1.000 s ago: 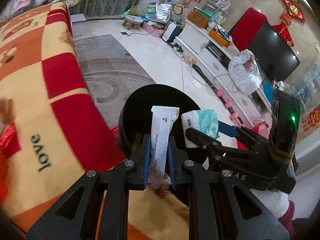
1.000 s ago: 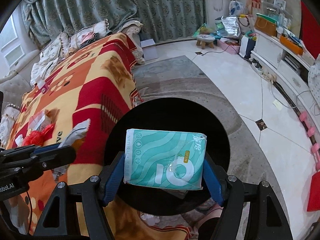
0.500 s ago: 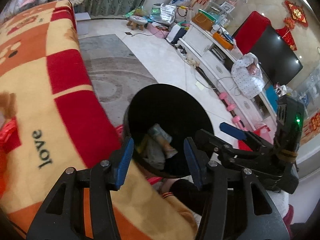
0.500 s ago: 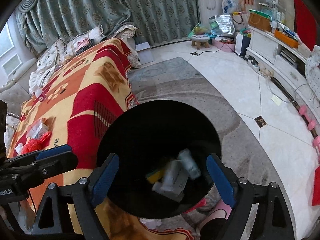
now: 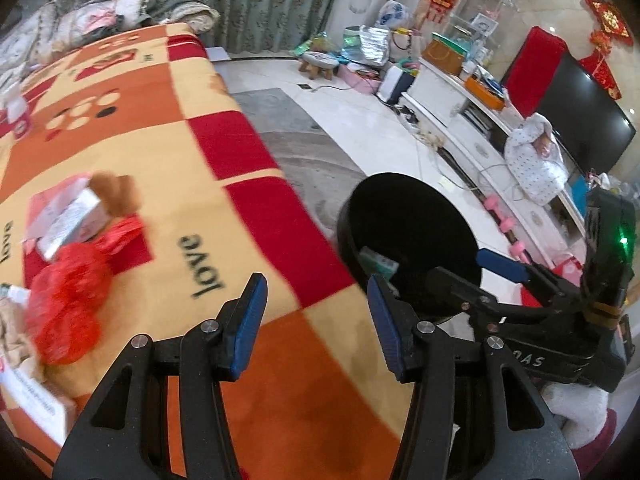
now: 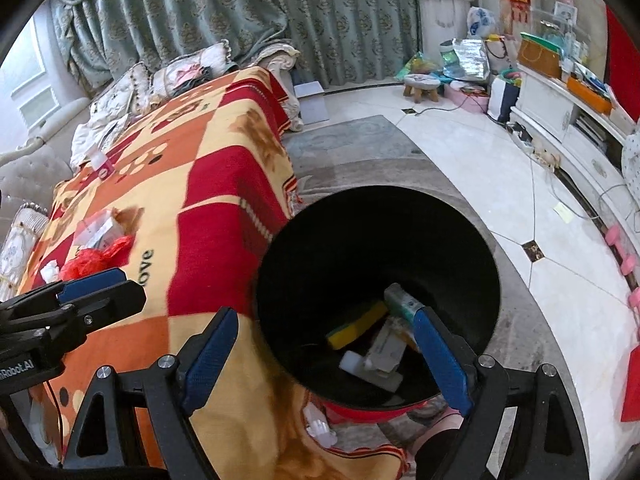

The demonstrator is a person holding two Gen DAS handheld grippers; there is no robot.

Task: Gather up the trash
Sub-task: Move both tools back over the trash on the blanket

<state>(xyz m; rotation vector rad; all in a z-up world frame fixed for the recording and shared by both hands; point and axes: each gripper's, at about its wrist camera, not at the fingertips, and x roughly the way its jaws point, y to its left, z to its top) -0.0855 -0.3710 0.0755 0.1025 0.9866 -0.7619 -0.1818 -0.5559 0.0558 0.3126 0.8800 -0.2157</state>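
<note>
Reaching for the red bag [image 5: 70, 292] and pale packets [image 5: 66, 216] on the blanket [image 5: 168, 152] suits the left gripper [image 5: 316, 320], jaws spread, empty (right gripper [image 6: 324, 356] likewise, above the black bin [image 6: 472, 236]); approach low, pinch the crumpled plastic firmly.

Left tongs [image 5: 316, 312] gape wide and empty at lower centre; right tongs [image 6: 324, 354] likewise spread wide, holding nothing.

A home living room: a sofa under a red-and-orange checked blanket [image 6: 168, 184] stands before green patterned curtains [image 6: 328, 12], and across the tiled floor [image 5: 360, 136] from the sofa sits a television [image 5: 584, 120] on a white cabinet [image 5: 452, 100].
</note>
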